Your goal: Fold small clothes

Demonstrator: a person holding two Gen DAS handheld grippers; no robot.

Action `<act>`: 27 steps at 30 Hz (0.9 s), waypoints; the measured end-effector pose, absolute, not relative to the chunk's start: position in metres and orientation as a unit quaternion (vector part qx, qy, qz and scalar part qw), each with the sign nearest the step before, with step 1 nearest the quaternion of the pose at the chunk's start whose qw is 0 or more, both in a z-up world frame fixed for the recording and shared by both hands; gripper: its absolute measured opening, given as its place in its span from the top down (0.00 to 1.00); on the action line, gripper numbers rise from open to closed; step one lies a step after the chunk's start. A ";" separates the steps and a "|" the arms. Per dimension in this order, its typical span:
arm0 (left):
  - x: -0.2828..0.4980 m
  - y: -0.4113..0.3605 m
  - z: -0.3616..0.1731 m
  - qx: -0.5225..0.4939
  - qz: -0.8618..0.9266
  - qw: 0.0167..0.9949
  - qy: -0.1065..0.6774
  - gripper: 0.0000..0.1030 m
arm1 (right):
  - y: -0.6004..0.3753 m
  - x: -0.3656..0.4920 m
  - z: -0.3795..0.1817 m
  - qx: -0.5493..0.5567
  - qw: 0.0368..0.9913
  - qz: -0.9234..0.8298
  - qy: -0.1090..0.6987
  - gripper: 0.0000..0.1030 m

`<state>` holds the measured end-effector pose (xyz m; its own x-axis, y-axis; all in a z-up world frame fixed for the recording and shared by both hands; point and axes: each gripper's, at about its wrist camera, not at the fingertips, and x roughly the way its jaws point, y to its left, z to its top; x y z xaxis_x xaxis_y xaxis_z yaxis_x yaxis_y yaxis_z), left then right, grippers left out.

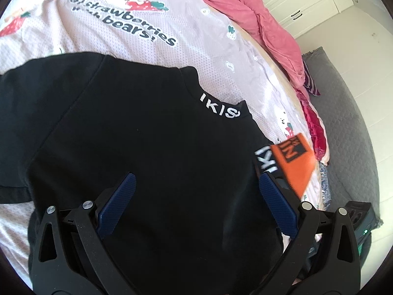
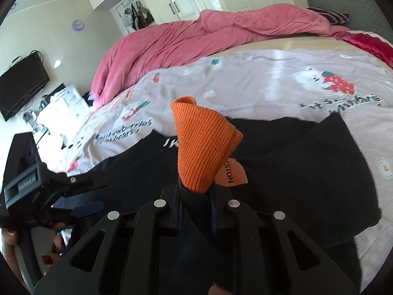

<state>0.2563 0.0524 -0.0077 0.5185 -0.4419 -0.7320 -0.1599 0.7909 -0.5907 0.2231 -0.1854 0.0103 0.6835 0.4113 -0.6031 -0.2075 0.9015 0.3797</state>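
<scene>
My right tongs [image 2: 196, 211] pinch an orange-cuffed dark garment [image 2: 206, 145] above the black T-shirt [image 1: 137, 132] spread on the bed [image 1: 221, 56]; my left tongs [image 1: 196, 191] hover spread over it.

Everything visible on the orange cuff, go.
The orange cuff is ribbed knit, apparently the end of a black sleeve of the black top. It stands up in a loose curl, pinched at its base by the right gripper, lifted above the top's body. A peach label with dark letters hangs beside it. The left-wrist view shows a black printed patch on it, blurred.
</scene>
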 end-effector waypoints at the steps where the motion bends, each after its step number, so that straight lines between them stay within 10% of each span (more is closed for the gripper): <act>1: 0.257 0.052 -0.008 -0.311 -0.088 0.813 0.484 0.08 | -0.182 0.223 0.008 0.143 0.904 0.175 0.362 0.82; 5: 0.259 0.051 -0.011 -0.303 -0.086 0.812 0.492 0.08 | -0.176 0.220 0.005 0.154 0.895 0.202 0.368 0.54; 18: 0.257 0.032 -0.027 -0.298 -0.118 0.792 0.519 0.12 | -0.210 0.186 0.016 0.165 0.893 0.193 0.372 0.43; 27: 0.254 0.012 -0.030 -0.298 -0.154 0.780 0.528 0.52 | -0.253 0.167 0.020 0.195 0.900 0.153 0.359 0.39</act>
<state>0.2545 0.0122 -0.0300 0.3948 -0.5551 -0.7321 -0.0752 0.7747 -0.6279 0.1668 -0.2531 0.0201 0.6958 0.4148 -0.5864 -0.1353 0.8774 0.4602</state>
